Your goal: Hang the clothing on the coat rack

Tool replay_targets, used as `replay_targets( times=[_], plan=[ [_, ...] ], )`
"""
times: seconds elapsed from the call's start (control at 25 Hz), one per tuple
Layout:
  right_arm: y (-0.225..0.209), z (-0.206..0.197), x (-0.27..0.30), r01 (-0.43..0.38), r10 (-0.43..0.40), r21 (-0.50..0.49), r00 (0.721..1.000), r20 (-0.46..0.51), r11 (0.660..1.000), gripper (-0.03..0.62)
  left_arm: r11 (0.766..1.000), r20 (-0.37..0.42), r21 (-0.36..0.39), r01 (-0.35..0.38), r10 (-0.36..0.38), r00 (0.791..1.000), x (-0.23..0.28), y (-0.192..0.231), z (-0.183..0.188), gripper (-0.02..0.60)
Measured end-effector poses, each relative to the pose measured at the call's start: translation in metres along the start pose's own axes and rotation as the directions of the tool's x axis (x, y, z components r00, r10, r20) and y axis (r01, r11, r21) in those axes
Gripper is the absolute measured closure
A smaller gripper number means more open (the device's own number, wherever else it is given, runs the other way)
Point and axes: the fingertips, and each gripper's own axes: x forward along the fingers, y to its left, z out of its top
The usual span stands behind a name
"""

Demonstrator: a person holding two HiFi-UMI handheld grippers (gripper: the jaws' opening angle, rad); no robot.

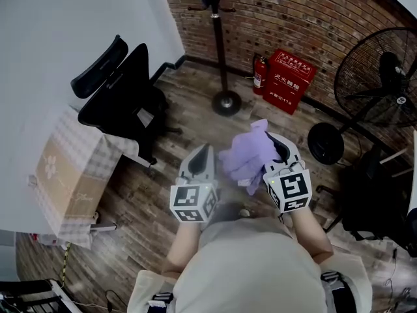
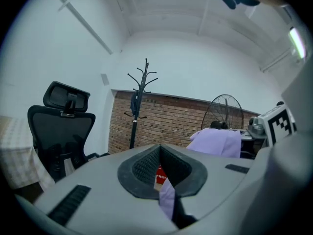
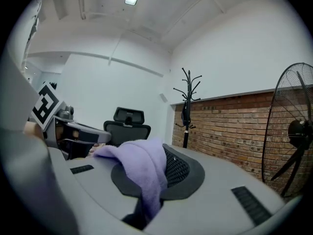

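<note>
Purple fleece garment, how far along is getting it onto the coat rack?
Done: the purple fleece garment is off the floor, pinched in the right claw. In hand: it is held in mid-air; the left claw sits alongside, its hold unclear. Left: reach the black pole coat rack by the brick wall and hang it.

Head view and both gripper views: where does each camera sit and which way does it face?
Head view: on the head, steeply down at the floor; shows the torso, left gripper, right gripper.
Left gripper view: on that gripper, forward at the coat rack; own jaws.
Right gripper view: on that gripper, forward; own jaws on purple clothing.
Shared: all show coat rack and office chair.
</note>
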Motion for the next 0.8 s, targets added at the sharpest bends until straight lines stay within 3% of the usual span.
replay_targets(
  times=[0.8],
  plan=[
    [-0.021,-0.008,0.024,-0.029,0.029,0.052,1.0,-0.004,0.998,0.571,1.0,-0.015,-0.029,-0.006,0.006,1.0,0.032,0.001,-0.006,0.577]
  ],
)
